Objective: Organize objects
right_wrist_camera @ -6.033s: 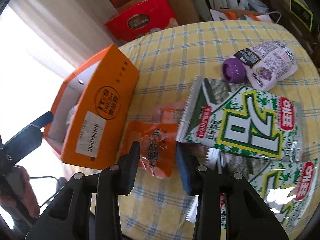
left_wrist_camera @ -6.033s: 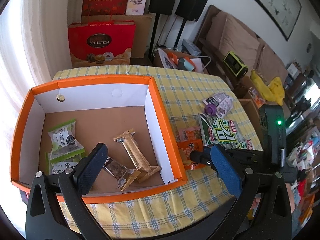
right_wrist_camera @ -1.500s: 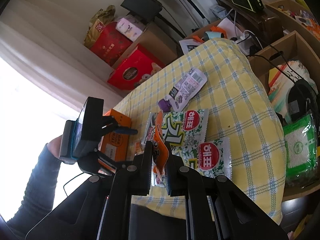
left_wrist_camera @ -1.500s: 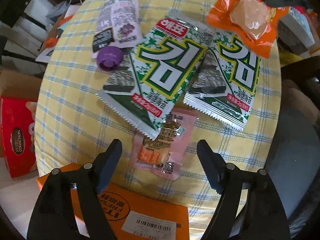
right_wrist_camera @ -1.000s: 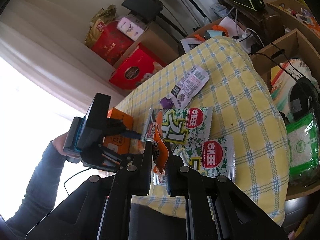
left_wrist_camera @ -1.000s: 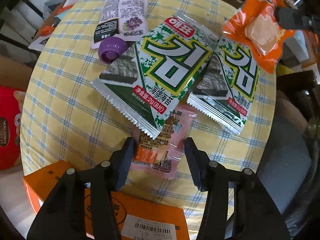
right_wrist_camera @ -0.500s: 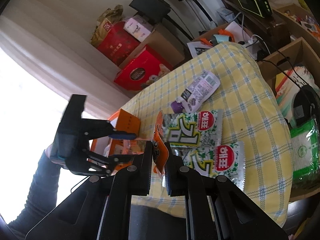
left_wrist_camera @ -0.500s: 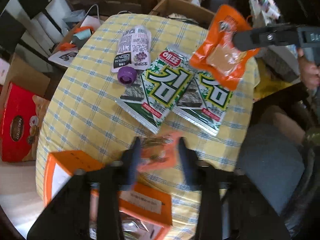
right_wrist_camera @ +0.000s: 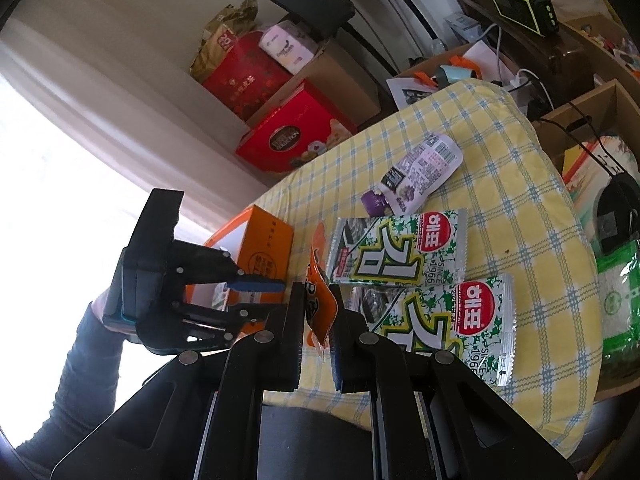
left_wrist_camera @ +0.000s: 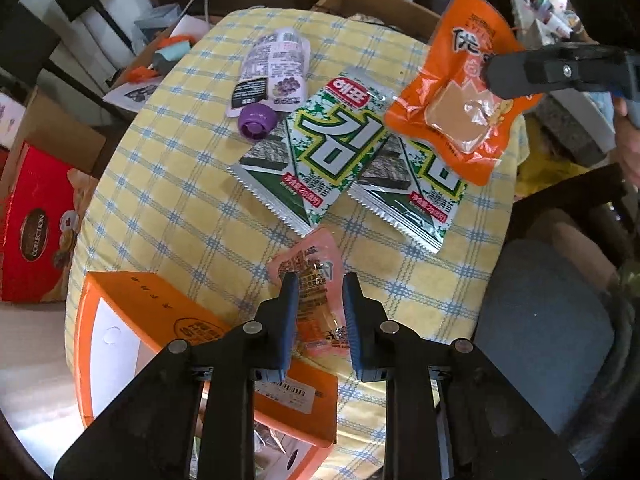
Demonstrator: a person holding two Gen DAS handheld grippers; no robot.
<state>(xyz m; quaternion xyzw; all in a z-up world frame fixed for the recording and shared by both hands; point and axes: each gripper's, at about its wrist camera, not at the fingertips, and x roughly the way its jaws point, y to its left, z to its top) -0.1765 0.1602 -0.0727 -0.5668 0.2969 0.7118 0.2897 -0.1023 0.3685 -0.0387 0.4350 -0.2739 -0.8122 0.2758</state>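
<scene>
My left gripper (left_wrist_camera: pixel 317 292) is shut on a pink snack packet (left_wrist_camera: pixel 310 276) and holds it above the yellow checked tablecloth (left_wrist_camera: pixel 180 200), beside the orange box (left_wrist_camera: pixel 160 328). My right gripper (right_wrist_camera: pixel 316 300) is shut on an orange snack packet (right_wrist_camera: pixel 320 304) held in the air; that packet also shows in the left wrist view (left_wrist_camera: pixel 460 108), over the table's right edge. Two green seaweed packs (left_wrist_camera: pixel 332 148) (left_wrist_camera: pixel 416 196) and a purple drink pouch (left_wrist_camera: pixel 272 76) lie on the cloth.
A red gift box (left_wrist_camera: pixel 32 224) stands on the floor at the left. Cardboard boxes (right_wrist_camera: pixel 592 120) and a green bag (right_wrist_camera: pixel 620 300) crowd the right side. A grey chair seat (left_wrist_camera: pixel 540 320) is by the table's near edge. The left gripper also shows in the right wrist view (right_wrist_camera: pixel 256 284).
My left gripper has closed on the pink packet and lifted it off the cloth toward the orange box. My right gripper still holds the orange packet aloft, hardly moved.
</scene>
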